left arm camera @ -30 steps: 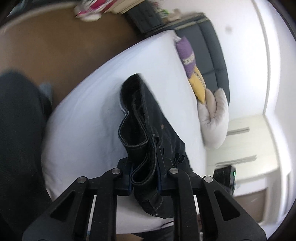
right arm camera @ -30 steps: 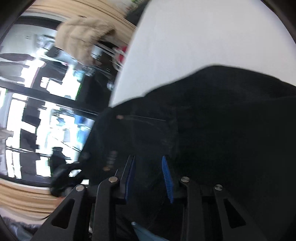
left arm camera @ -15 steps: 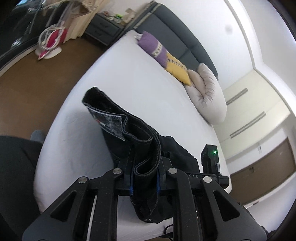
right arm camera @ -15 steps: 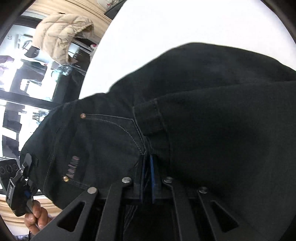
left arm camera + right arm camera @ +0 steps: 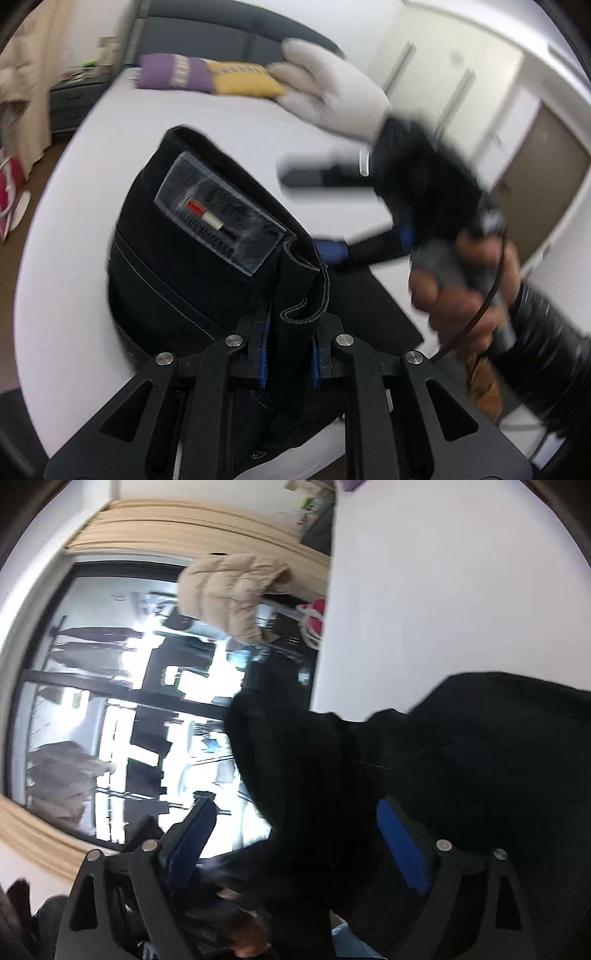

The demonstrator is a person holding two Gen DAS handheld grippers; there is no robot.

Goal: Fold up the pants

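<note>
Black pants (image 5: 192, 266) lie bunched on a white bed (image 5: 81, 177), waistband up, with a grey label patch (image 5: 218, 218) showing. My left gripper (image 5: 288, 354) is shut on a fold of the waistband. My right gripper (image 5: 295, 834) has its jaws wide apart, with black pants fabric (image 5: 461, 757) lying between and beyond them. It also shows, blurred, in the left wrist view (image 5: 332, 214), spread open just right of the pants, held by a bare hand (image 5: 465, 288).
A purple and yellow pillow (image 5: 207, 75) and a white cushion (image 5: 328, 88) lie by the dark headboard (image 5: 221, 26). A nightstand (image 5: 70, 99) stands left of the bed. A beige jacket (image 5: 229, 594) hangs before a large window (image 5: 110, 709).
My right gripper has opened and let go of the pants, swinging away fast. My left gripper keeps its hold and has turned toward the headboard, lifting the waistband.
</note>
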